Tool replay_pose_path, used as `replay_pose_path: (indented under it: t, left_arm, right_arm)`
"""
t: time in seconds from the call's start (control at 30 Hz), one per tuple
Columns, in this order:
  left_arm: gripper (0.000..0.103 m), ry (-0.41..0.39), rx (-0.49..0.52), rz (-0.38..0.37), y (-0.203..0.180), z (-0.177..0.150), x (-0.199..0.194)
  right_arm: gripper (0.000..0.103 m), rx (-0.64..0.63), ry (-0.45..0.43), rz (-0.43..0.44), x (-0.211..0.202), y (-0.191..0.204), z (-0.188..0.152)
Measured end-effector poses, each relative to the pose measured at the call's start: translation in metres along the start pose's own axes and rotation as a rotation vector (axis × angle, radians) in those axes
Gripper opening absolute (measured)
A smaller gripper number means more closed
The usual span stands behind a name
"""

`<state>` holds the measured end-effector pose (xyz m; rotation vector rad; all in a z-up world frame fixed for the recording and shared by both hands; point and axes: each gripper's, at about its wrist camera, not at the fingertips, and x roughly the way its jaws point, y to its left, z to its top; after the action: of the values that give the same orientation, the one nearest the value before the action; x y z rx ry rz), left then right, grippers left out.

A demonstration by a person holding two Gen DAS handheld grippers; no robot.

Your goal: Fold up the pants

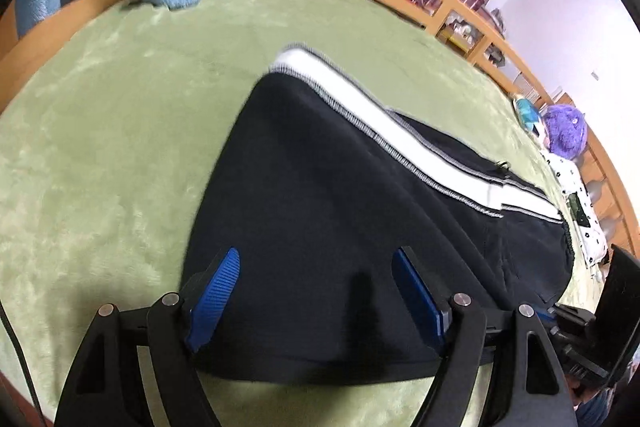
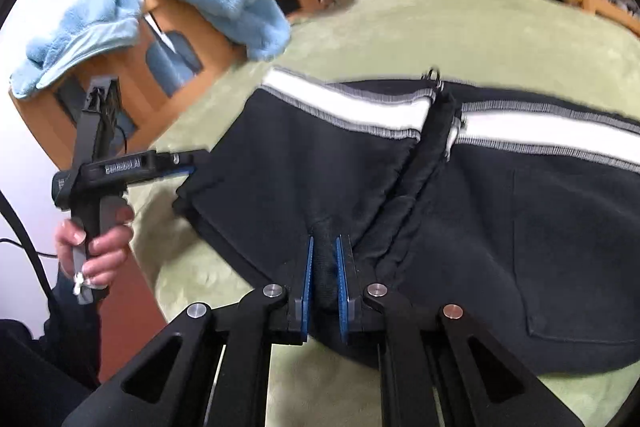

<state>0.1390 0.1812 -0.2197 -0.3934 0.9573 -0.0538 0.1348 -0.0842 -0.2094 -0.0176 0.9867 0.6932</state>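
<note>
Both grippers over pants (image 1: 320,227): left gripper (image 1: 316,295) spread wide, empty; right gripper (image 2: 324,279) pinching fabric; far leg blurred.

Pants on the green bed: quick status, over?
Right hand-held gripper pinching a black fold. Left hand-held gripper open over fabric. Pants folded, flat on green blanket. Nothing in the way.
</note>
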Motion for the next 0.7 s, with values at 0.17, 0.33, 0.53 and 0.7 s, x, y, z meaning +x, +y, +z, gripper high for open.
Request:
replay_pose_path:
  t: [0.17,0.33,0.53,0.7]
  left_arm:
    - [0.079,0.023,0.098,0.103,-0.018,-0.006,0.01]
    - [0.079,0.021,0.068,0.08,-0.015,-0.006,0.004]
    - [0.079,-0.013,0.033,0.156,-0.008,-0.001,-0.013]
    - [0.079,-0.029,-0.016,0.229,0.011,-0.007,-0.029]
  right_arm:
    - [0.02,-0.109,0.014,0.023,-0.006,0.0,0.009]
    - [0.058,-0.046,-0.129,-0.044,-0.013,-0.028,0.064]
    - [0.05,0.23,0.0,-0.108,0.072,-0.09,0.107]
    - [0.018,0.27,-0.152,0.069,0.047,-0.102,0.124]
